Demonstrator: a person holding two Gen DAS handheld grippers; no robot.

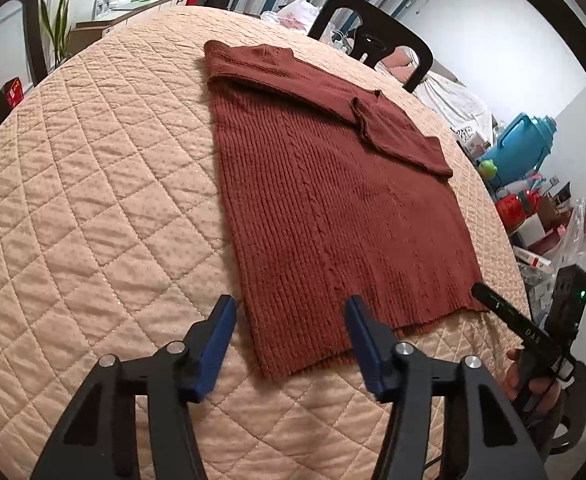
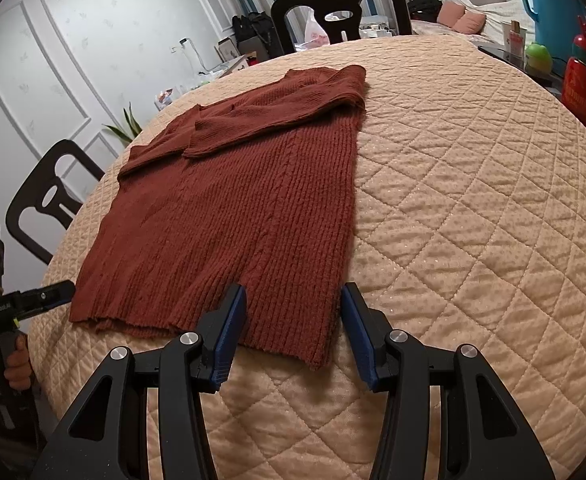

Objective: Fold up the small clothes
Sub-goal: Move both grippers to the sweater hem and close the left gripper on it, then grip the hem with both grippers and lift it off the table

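Observation:
A rust-red knitted sweater [image 1: 333, 200] [image 2: 233, 200] lies flat on the peach quilted table cover [image 1: 93, 200] [image 2: 473, 220], its sleeves folded across the chest and its hem toward me. My left gripper [image 1: 289, 308] is open just above the hem's left corner, which lies between the blue pads [image 1: 217, 340] without touching them. My right gripper [image 2: 293, 292] is open over the hem's right corner in the same way. In the left wrist view the right gripper's finger [image 1: 493, 304] points at the hem's far corner. In the right wrist view the left gripper's finger [image 2: 53, 294] reaches in by the hem.
Black chairs stand around the table [image 1: 373, 40] [image 2: 333, 8] [image 2: 49, 196]. Off the table's right side are a blue jug [image 1: 521, 148], red containers [image 2: 585, 84] and boxes. A potted plant [image 1: 59, 28] stands at the far left. A hand [image 2: 17, 364] holds the left gripper's handle.

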